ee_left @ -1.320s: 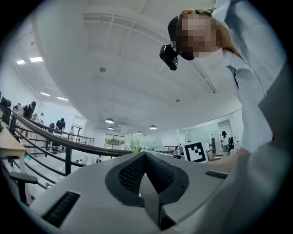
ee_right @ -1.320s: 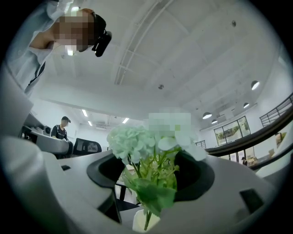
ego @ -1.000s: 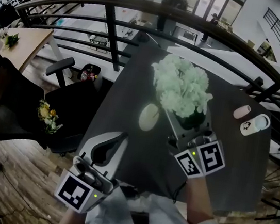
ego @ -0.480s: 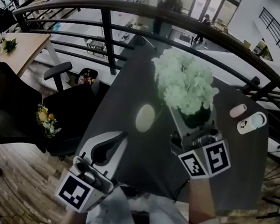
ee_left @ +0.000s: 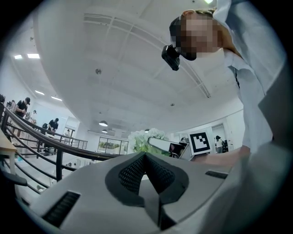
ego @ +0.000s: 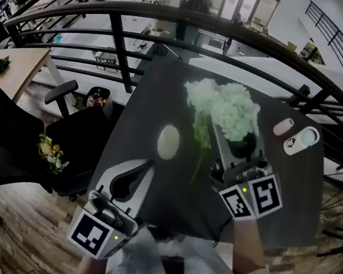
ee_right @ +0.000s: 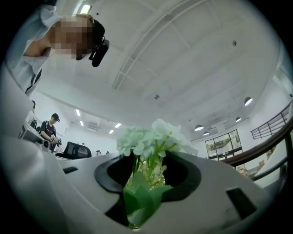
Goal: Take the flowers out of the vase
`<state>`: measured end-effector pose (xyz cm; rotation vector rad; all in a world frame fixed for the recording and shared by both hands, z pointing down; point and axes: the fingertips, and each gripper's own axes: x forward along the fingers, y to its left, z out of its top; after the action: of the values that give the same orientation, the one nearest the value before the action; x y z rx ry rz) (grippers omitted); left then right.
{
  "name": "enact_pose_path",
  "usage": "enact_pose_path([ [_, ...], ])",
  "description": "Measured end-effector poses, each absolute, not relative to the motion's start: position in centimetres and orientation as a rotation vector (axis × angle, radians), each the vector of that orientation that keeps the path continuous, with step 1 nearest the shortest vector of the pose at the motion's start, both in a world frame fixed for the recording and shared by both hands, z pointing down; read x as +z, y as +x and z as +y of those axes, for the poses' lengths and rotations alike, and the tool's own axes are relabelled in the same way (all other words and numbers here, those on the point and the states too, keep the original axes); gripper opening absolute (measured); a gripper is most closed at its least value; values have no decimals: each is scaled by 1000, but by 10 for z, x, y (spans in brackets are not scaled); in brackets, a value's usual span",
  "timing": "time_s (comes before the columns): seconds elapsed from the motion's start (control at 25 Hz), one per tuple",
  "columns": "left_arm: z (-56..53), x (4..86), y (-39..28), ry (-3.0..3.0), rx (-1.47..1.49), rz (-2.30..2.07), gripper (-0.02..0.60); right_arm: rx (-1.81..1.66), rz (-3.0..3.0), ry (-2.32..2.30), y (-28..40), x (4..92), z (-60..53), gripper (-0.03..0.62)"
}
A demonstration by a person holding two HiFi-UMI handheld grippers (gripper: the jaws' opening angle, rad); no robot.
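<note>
- We are holding two grippers over one dark table (ego: 146,113).
- The right gripper (ee_right: 147,160) is pinching one bunch of white hydrangea flowers (ego: 224,108) by its green stems. Its jaws have just been closing on them.
- The blooms are standing over the table's far half, and one stem (ego: 197,166) is trailing down just left of that gripper.
- We are not making out the vase beneath them.
- The left gripper (ego: 150,165) is hovering at the table's near left edge, jaws pressed together on nothing.
- One pale oval disc (ego: 168,141) is lying left of the flowers.
- Two small items, one pink (ego: 283,126) and one white (ego: 303,140), are lying touching at the far right.
</note>
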<state>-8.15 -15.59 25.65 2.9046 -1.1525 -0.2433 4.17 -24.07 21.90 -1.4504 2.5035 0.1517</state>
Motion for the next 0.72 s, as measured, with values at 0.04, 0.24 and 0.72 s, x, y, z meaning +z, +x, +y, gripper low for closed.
enact_pose_path([
  [0.04,-156,257,-81,2907,-241,-1145,-2,146,2505,-1464,43,223,-239,170],
  [0.24,-158,259,-79,2909,-231,-1122,-2,101,2510,-1531,54,239,-233,163],
  [0.72,-160,264,-79,2917,-208,-1114,-2,-37,2528,-1664,69,288,-224,144],
])
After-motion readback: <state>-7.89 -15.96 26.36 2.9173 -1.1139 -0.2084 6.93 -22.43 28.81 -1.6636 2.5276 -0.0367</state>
